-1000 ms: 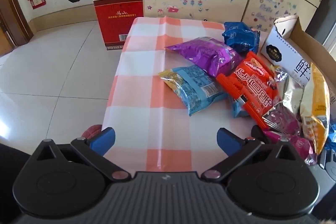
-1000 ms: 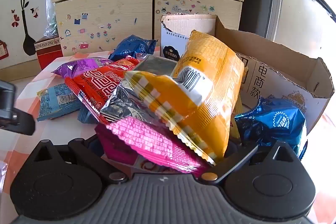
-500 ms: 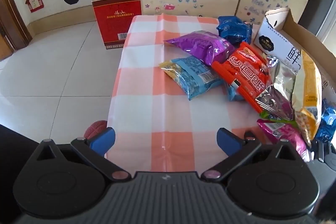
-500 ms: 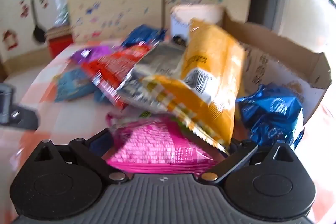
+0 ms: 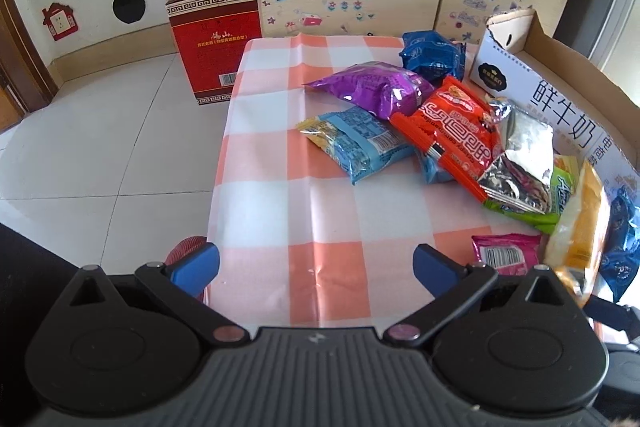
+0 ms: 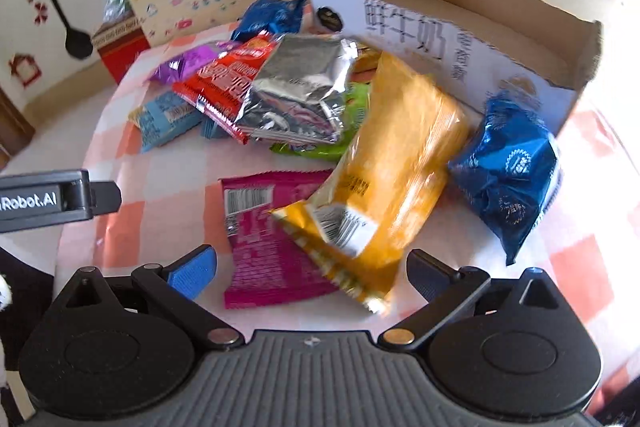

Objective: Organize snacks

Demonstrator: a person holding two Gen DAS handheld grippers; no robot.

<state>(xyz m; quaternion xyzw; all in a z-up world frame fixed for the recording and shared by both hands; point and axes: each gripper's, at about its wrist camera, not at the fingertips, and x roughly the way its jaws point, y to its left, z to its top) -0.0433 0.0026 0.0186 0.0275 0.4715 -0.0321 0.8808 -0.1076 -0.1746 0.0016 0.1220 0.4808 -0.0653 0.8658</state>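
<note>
Both tongs are held agape, empty: right tongs [image 6: 311, 269] poised over pink packet [image 6: 267, 243] and yellow bag [image 6: 394, 163], presumably for boxing; left tongs [image 5: 316, 262] parked at the desk's near edge.

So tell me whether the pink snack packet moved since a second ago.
Yes. The pink snack packet now lies flat on the tablecloth, out of the right gripper.

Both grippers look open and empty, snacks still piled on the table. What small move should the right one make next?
Probably ease the right gripper forward and down over the yellow bag, then close. It lies nearest, between the open jaws and atop the pink packet, while the cardboard box just behind appears empty.
</note>
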